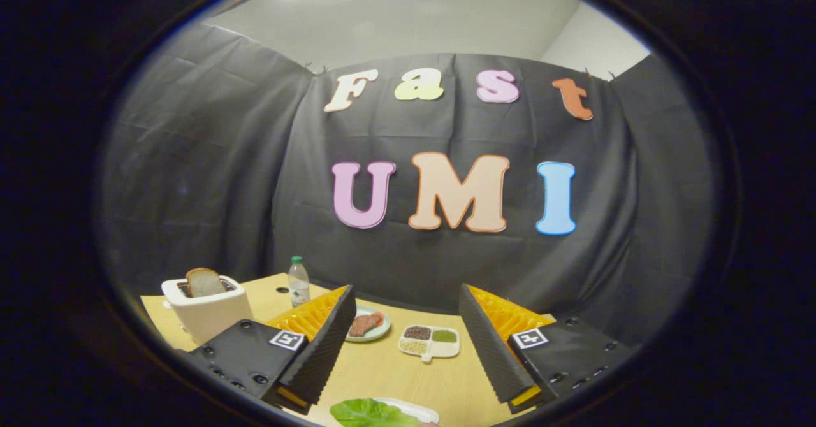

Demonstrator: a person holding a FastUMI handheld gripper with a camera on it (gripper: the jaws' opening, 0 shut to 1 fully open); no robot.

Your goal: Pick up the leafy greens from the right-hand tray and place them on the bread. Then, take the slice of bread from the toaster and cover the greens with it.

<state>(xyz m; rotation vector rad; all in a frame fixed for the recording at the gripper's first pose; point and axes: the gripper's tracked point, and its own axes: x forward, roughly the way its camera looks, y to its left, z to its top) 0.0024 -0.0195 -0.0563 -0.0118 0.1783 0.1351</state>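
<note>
Nearest the camera, a crinkled green lettuce leaf (368, 413) lies on a white tray (417, 409), below and between the fingertips. The gripper (408, 376) stands wide open over the pale wooden tabletop (414, 376), its two ribbed fingers (322, 350) spread well apart and holding nothing; the leaf sits short of the tips, untouched. Beyond the gap between the fingers rests a white three-compartment dish (428, 342) holding dark, green and pale grains. Just left of it, partly hidden behind the left finger, a round pale-green plate (376, 332) carries a reddish slice of meat (365, 324). Left of the left finger stands a white boxy toaster (207, 312) with a brown-crusted slice of bread (204, 282) upright in its slot. Farther back, near the table's far edge, stands a clear plastic bottle with a green cap (298, 282). Black cloth (191, 178) closes the booth behind.
</note>
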